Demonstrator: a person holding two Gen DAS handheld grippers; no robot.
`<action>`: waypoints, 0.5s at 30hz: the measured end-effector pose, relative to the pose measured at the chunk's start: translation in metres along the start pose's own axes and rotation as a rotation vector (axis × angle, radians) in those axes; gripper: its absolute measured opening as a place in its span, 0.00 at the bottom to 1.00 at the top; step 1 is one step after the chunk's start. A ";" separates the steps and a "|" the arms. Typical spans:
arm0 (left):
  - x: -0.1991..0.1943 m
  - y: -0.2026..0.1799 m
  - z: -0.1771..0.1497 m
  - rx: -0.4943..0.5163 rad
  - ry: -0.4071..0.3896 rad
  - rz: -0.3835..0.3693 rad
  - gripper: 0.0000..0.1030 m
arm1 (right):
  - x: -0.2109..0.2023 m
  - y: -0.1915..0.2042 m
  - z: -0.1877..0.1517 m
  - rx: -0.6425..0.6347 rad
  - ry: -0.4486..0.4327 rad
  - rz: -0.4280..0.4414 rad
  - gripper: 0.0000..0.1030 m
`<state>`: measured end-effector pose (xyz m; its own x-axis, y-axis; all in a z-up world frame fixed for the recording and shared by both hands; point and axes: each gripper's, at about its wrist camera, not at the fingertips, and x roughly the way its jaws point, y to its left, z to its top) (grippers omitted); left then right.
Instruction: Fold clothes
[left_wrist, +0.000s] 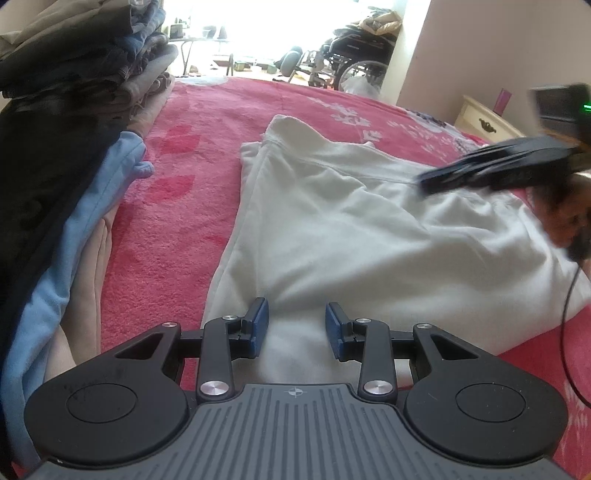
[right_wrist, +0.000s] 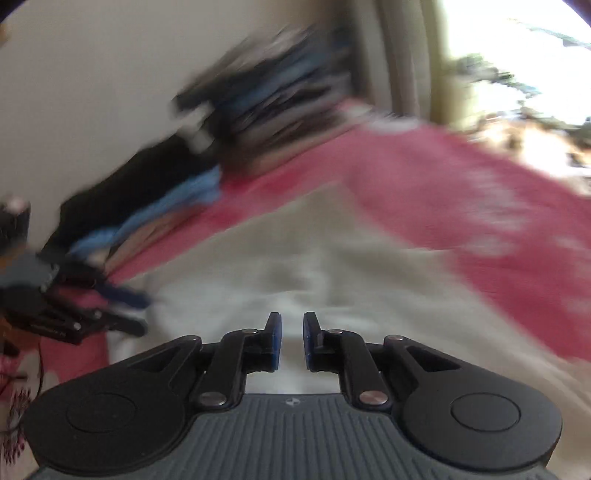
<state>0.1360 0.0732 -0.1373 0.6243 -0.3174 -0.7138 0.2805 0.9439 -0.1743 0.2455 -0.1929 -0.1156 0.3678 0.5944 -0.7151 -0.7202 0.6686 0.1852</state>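
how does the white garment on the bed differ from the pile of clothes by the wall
The white garment lies spread out as one loose, wrinkled piece across the pink blanket; the pile of clothes is many folded pieces stacked high. The garment is plain white; the pile is mostly dark, with black, blue and grey layers. The garment lies under both tools; the pile sits off to the side, untouched. Both rest on the same bed.

Blown-out daylight from the far window (left_wrist: 236, 22), fisheye-bent edges, heavy motion blur across the right wrist view.
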 end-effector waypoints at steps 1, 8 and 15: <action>-0.001 -0.001 -0.002 0.009 -0.001 0.002 0.33 | 0.019 0.000 0.005 -0.008 0.029 -0.013 0.12; -0.007 0.001 -0.007 0.020 -0.005 -0.005 0.33 | 0.037 -0.074 0.053 0.390 -0.157 -0.114 0.08; -0.009 0.006 -0.007 0.018 0.000 -0.029 0.33 | 0.089 -0.076 0.075 0.510 -0.050 0.023 0.14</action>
<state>0.1270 0.0823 -0.1373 0.6154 -0.3447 -0.7089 0.3114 0.9325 -0.1830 0.3771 -0.1569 -0.1429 0.3922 0.6239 -0.6759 -0.3542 0.7806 0.5150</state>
